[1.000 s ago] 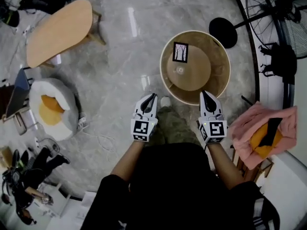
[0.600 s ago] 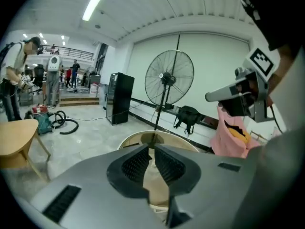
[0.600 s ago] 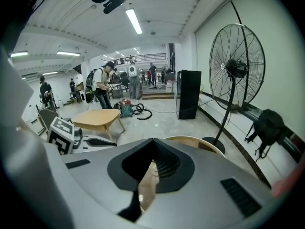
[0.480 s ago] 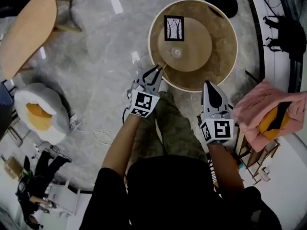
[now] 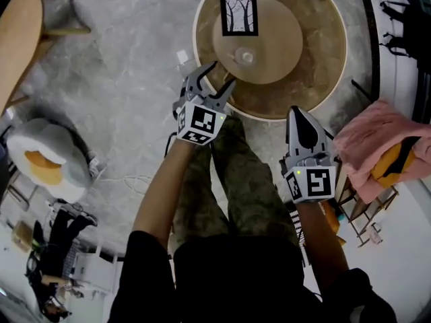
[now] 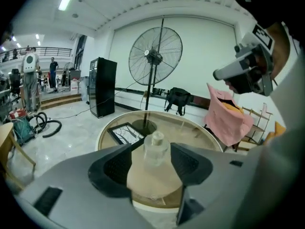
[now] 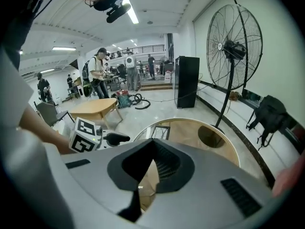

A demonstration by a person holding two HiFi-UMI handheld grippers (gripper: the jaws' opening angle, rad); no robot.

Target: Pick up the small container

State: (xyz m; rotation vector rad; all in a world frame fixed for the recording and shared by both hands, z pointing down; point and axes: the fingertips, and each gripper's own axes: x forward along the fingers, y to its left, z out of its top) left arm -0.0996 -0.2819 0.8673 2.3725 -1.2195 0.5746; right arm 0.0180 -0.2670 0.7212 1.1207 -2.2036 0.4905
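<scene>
Upright small container (image 6: 155, 151), neck up, on round table (image 5: 316, 59)

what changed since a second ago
The left gripper reached over the table rim toward the small container, and its jaws have just been opening; nothing is between them yet. The right gripper stays shut and empty. The container and framed picture haven't moved.

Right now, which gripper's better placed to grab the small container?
Left. The left gripper has just been opening its jaws, nothing between them yet, and aims at the small container ahead. The right gripper is shut and farther off, by the table rim.
</scene>
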